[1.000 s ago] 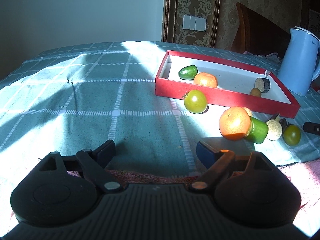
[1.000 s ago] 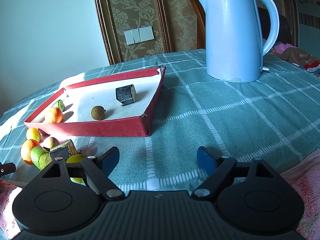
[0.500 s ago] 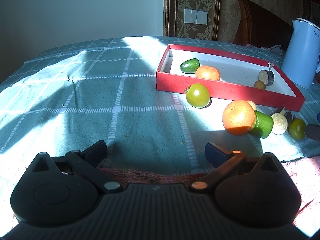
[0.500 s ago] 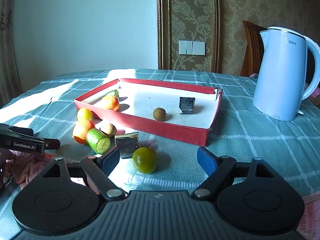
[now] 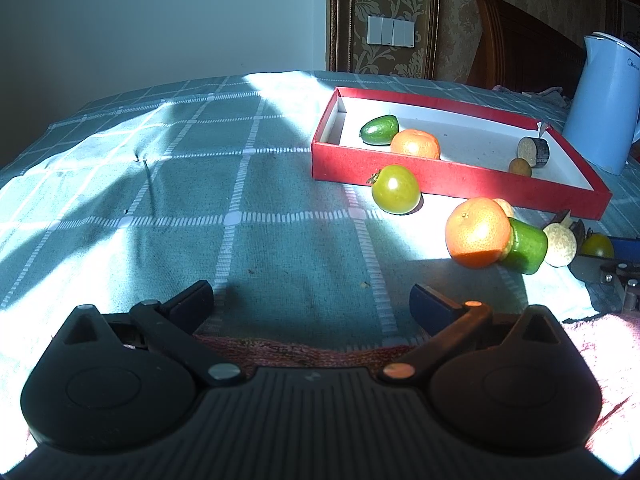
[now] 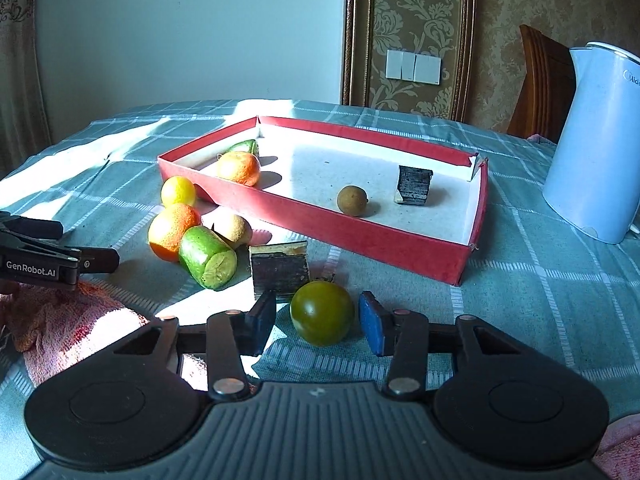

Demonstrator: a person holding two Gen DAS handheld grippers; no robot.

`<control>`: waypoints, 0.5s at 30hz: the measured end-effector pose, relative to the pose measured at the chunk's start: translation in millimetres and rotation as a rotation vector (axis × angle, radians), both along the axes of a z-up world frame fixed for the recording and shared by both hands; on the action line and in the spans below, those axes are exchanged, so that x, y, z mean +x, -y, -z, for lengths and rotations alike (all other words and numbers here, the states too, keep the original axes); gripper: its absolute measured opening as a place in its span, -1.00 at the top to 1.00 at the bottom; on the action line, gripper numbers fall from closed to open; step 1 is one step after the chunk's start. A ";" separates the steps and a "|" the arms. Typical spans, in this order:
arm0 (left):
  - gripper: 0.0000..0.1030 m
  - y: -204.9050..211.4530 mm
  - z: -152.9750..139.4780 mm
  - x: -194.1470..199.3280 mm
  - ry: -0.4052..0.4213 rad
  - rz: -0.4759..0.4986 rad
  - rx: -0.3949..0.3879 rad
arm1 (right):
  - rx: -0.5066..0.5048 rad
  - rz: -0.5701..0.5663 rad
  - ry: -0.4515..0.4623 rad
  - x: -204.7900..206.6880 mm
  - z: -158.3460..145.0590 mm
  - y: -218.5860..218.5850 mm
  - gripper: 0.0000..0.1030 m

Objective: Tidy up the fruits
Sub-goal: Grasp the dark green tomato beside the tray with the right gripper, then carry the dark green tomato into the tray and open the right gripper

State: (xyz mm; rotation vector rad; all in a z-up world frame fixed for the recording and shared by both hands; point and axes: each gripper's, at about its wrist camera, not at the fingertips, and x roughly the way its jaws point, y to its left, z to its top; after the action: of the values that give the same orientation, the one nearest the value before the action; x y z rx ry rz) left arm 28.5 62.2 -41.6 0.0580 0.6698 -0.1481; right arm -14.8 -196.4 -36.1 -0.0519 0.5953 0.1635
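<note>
The right claw (image 6: 318, 322) has just been closing around a dark green tomato (image 6: 322, 313) between its pads, slight gaps remaining. The left claw (image 5: 312, 300) gapes wide, empty, above the desk (image 5: 200, 200).

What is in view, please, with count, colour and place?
tray: one, red, on the teal tablecloth
oranges: two, orange, one in tray, one in front
tomatoes: two, green, one by tray wall, one between jaws of right tool
green fruits: two, one in tray, one beside outer orange
dark chunks: two, one in tray, one outside
brown fruit: one, in tray
pale fruit: one, behind outer orange
kettle: one, pale blue, right of tray
towel: one, pink, near edge
left tool: open, empty
right tool: jaws just closing, not gripping
</note>
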 end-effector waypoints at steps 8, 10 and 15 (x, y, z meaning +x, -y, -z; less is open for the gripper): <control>-1.00 -0.1 0.0 0.0 0.000 0.000 0.000 | 0.025 0.019 0.001 1.9 4.4 3.9 0.35; -1.00 -0.2 0.0 -0.1 0.000 0.000 0.000 | 0.037 0.030 0.001 0.9 3.8 5.3 0.35; -1.00 -0.2 0.0 -0.1 0.000 0.000 0.000 | 0.063 0.063 0.043 -1.2 -13.4 16.0 0.36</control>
State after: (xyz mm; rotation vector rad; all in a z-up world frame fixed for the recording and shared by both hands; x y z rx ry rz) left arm 28.4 62.3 -41.7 0.0580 0.6697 -0.1482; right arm -16.0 -212.4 -22.7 0.0245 0.5476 0.1192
